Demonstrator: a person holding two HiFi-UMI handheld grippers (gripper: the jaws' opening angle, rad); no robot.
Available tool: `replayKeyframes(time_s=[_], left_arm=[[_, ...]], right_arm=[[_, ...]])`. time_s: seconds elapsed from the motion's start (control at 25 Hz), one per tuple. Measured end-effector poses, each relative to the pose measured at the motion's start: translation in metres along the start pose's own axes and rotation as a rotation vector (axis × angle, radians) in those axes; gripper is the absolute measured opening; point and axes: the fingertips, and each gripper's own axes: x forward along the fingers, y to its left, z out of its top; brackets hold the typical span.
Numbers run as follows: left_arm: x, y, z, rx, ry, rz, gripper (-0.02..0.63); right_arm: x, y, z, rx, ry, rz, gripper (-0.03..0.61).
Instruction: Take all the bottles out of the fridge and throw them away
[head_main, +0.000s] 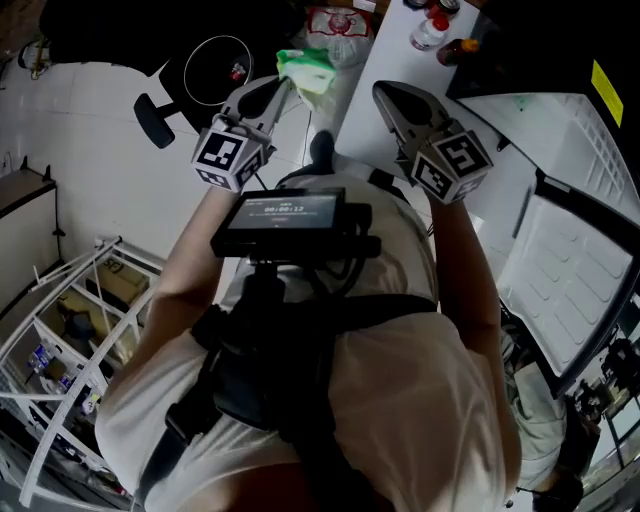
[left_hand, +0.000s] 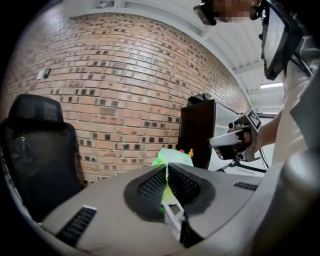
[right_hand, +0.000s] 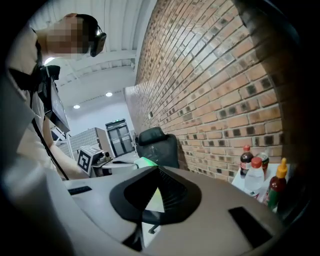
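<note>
left gripper view: left tongs (left_hand: 167, 170) clamp a green plastic thing (left_hand: 175, 157) by its edge, likely light, thin, crumply; right tongs (right_hand: 159, 171) together, empty.

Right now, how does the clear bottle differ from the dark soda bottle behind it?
The clear bottle is see-through; the dark soda bottle looks nearly black. In the right gripper view the clear bottle stands nearer and partly covers the dark soda bottle. Both stand upright and have red caps.
</note>
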Motion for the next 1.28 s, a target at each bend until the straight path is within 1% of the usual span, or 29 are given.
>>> replayKeyframes(time_s=[0.2, 0.48, 0.64, 0.84, 1.0, 1.16, 1.28], left_arm=[[-0.017, 0.046, -0.022, -0.023, 0.021, 0.070, 0.014], [-0.054, 0.118, -0.070, -0.070, 0.110, 0.203, 0.015], [-0.068, 0.155, -0.093, -0.076, 0.146, 0.266, 0.015], [-0.073, 0.203, -0.115, -0.055, 0.207, 0.325, 0.015], [-0.068, 0.234, -0.130, -0.057, 0.253, 0.366, 0.015], [-0.060, 0.250, -0.150, -0.063, 0.319, 0.383, 0.015], [-0.058, 0.257, -0.161, -0.072, 0.352, 0.396, 0.015]], right_arm=[[0.037, 0.009, -0.007, 0.001, 0.028, 0.032, 0.005], [0.074, 0.025, -0.007, 0.008, 0.053, 0.044, 0.005], [0.089, 0.028, -0.012, 0.011, 0.076, 0.048, 0.005], [0.100, 0.036, -0.013, -0.001, 0.102, 0.058, 0.005], [0.098, 0.035, -0.015, 0.010, 0.107, 0.037, 0.005], [0.091, 0.031, -0.015, 0.015, 0.100, 0.012, 0.005], [0.088, 0.029, -0.013, 0.020, 0.089, -0.009, 0.005]])
